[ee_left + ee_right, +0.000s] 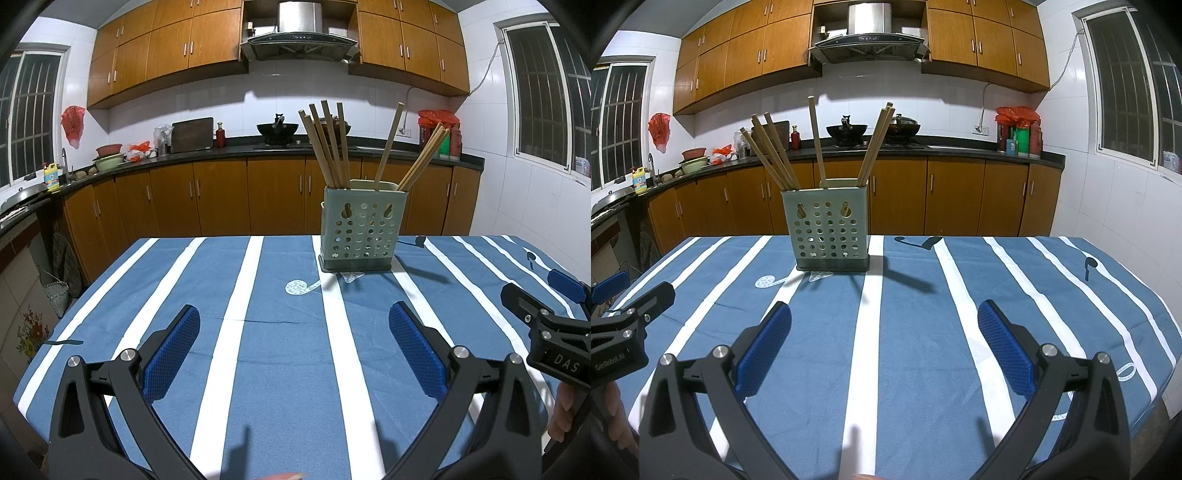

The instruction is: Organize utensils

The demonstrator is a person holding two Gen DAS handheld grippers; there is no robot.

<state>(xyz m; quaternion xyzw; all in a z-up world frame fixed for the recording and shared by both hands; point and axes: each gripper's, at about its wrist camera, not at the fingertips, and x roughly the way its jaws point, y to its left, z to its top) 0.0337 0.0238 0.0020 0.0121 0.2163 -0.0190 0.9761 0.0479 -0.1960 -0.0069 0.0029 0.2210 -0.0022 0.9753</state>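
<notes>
A pale green perforated utensil holder (364,227) (830,229) stands upright on the far half of the table, with several wooden chopsticks (328,147) (775,155) leaning out of its top. My left gripper (293,325) hovers open over the near part of the table, well short of the holder, nothing between its blue pads (173,354). My right gripper (884,325) is also open and empty, its blue pads (1004,347) wide apart. Each gripper shows at the edge of the other's view: the right one (546,325), the left one (624,332).
A blue tablecloth with white stripes (258,332) (923,332) covers the table. Behind it runs a dark counter (221,151) with woks (847,131), bowls and bottles, and wooden cabinets below. A woven basket (57,297) sits on the floor at left.
</notes>
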